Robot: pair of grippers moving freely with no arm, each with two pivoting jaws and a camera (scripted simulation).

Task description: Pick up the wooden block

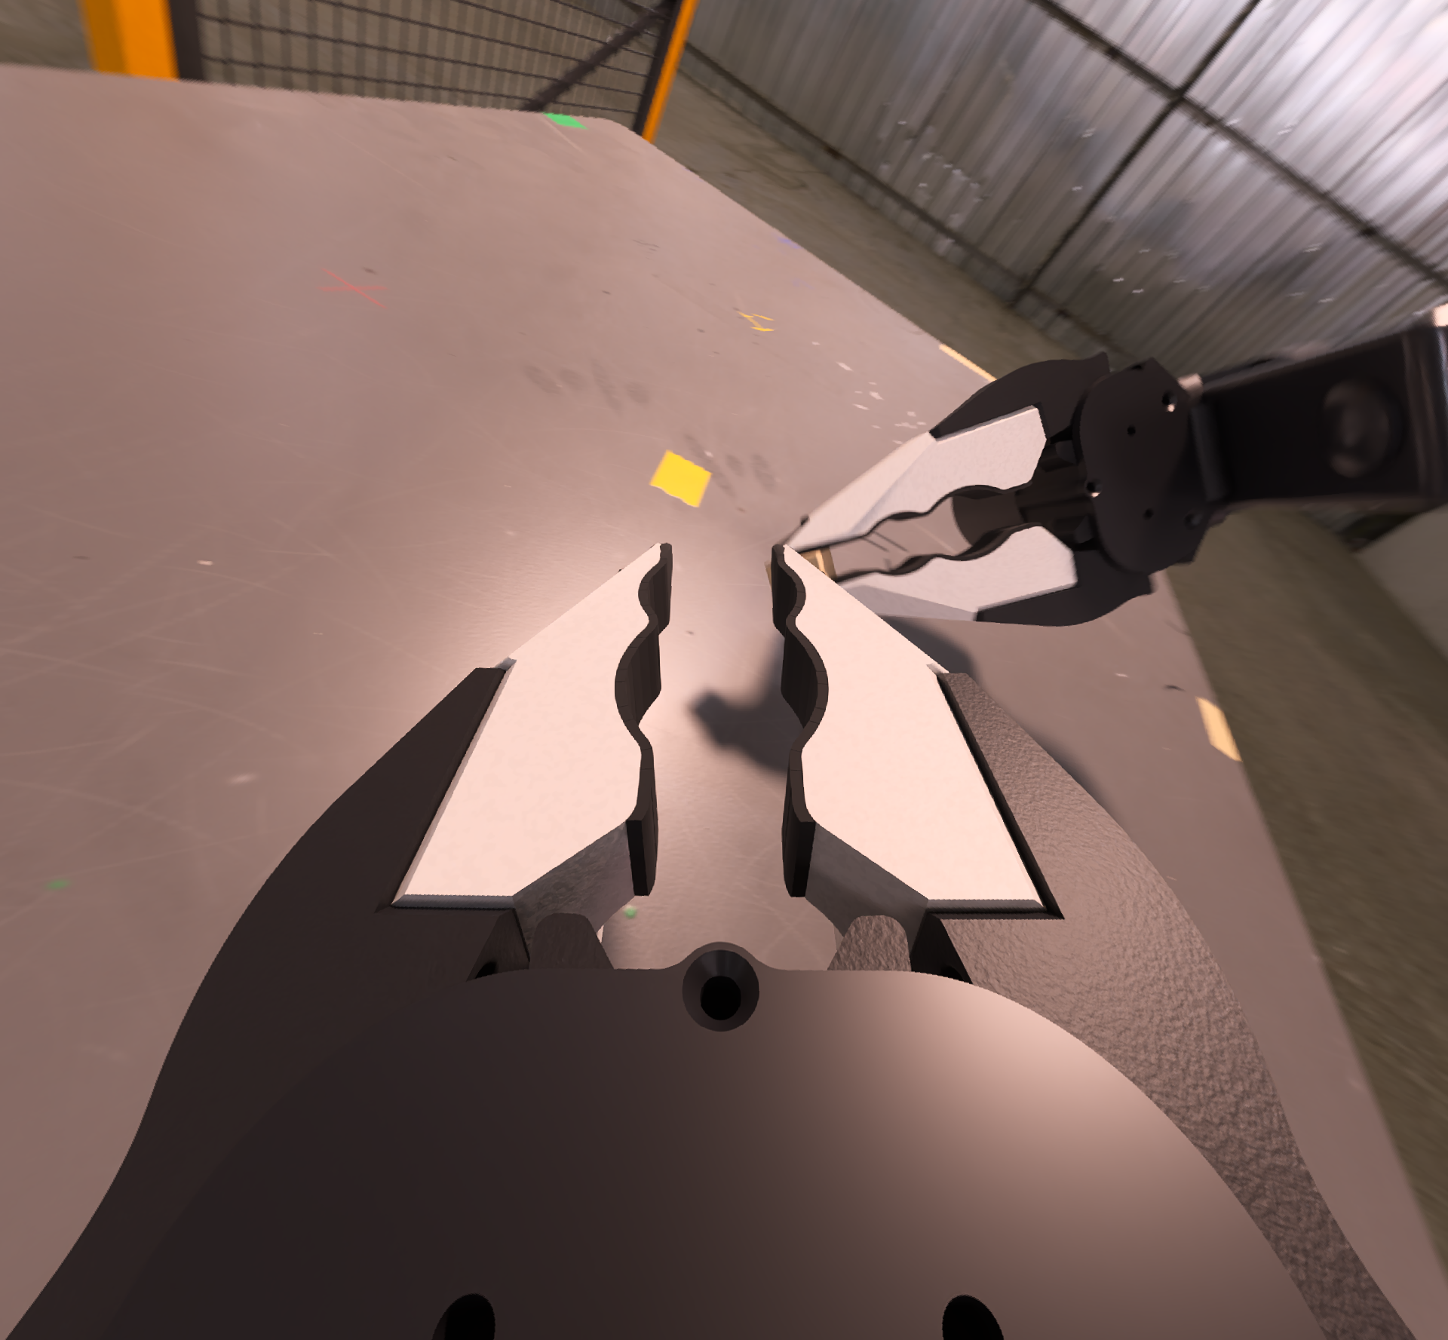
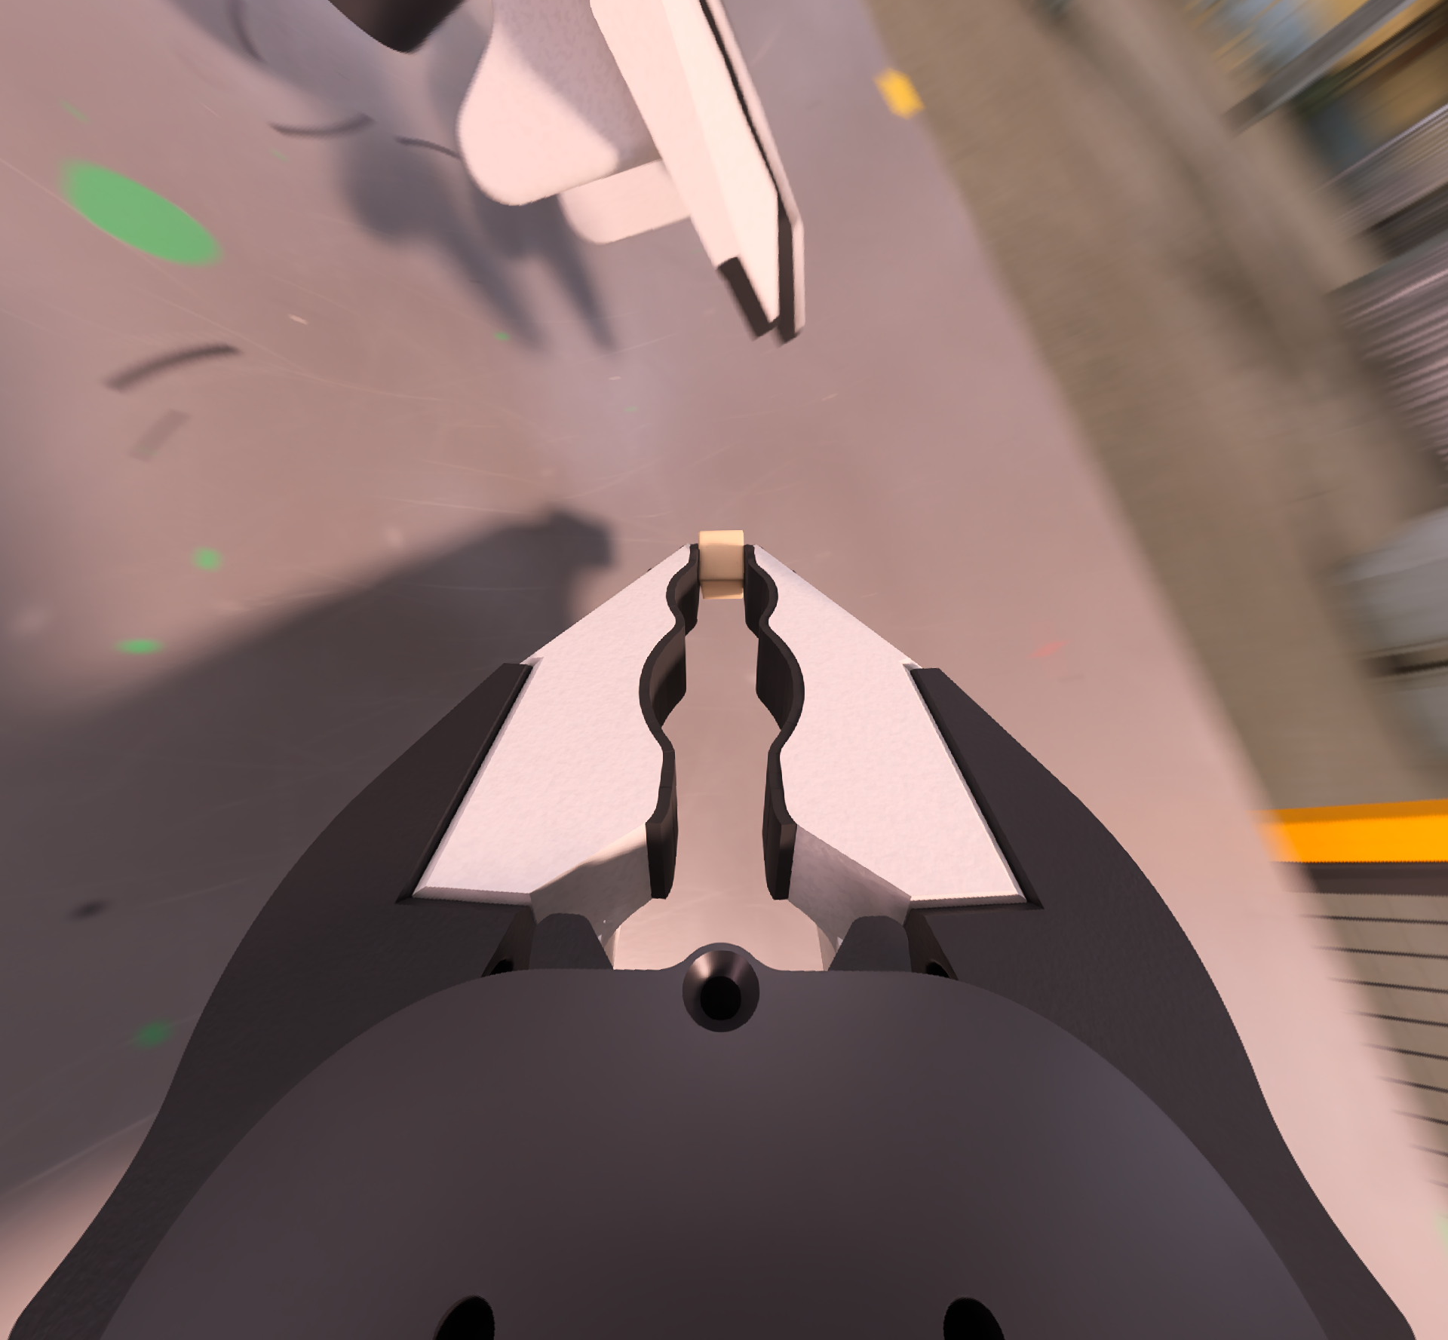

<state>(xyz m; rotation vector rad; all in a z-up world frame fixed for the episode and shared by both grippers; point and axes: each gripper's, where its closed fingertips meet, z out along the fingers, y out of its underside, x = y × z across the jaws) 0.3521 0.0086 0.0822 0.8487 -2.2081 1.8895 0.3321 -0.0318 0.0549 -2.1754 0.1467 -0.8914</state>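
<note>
One small, pale wooden block [image 2: 722, 566], judged light and rigid, sits pinched at the tips of the right hand-held gripper [image 2: 722, 567]; the left hand-held gripper [image 1: 721, 566], just beside it, stands narrowly open, holding nothing.

pale tan wooden block [image 2: 722, 564], yellow square marker [image 1: 680, 477]

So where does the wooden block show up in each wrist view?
Left wrist view: only a tan sliver of the wooden block shows, right of centre, at the tips of the right claw, just past the left claw.
Right wrist view: the wooden block sits at centre, pinched between the right claw tips.
Shared landmark: the left claw, hanging at the top centre in the right wrist view.
</note>
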